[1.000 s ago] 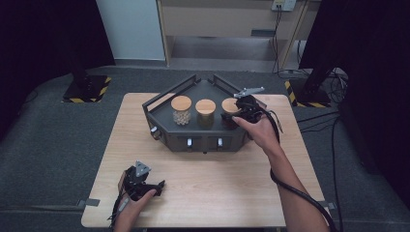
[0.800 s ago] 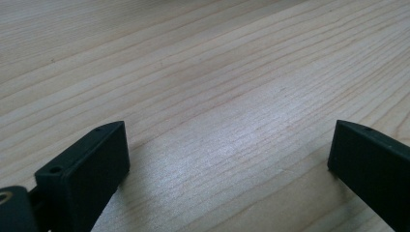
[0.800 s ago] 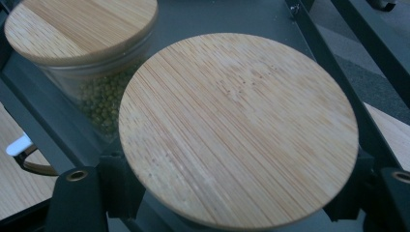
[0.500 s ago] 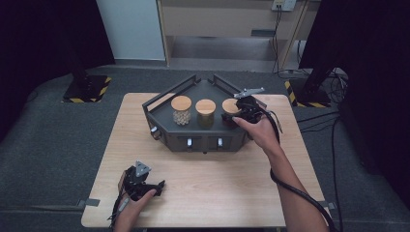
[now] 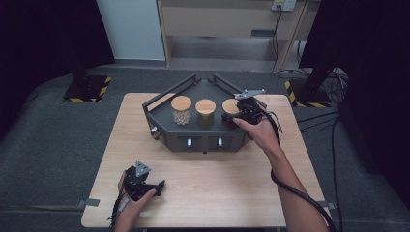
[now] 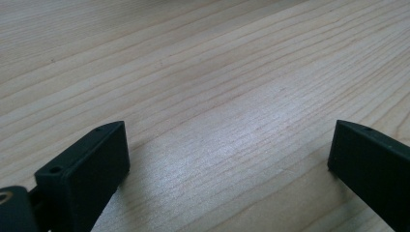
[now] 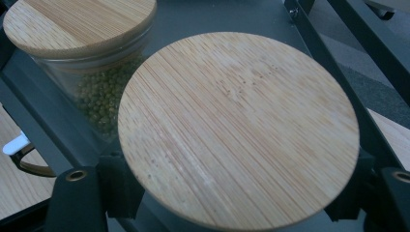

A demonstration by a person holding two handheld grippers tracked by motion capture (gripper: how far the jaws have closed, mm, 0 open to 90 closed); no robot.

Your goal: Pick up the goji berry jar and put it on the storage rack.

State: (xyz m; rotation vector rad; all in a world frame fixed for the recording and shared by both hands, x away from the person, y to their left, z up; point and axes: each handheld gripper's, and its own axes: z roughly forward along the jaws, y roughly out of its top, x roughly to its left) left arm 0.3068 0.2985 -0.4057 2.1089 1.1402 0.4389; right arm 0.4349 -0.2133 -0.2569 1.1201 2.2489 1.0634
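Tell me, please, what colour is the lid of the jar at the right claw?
Light tan bamboo with fine straight grain; the lid shows best in the right gripper view.

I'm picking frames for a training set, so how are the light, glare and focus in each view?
High view: soft and low in detail, table evenly lit, dark surroundings. Left gripper view: a pale sheen on the wood between the left tool's jaws, far grain blurred. Right gripper view: wooden lid sharp and evenly lit, no glare, neighbouring jar slightly soft.

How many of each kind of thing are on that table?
Jars with wooden lids: 3
Black rack holding them: 1
Hand-held tools: 2, left tool, right tool
Total: 6
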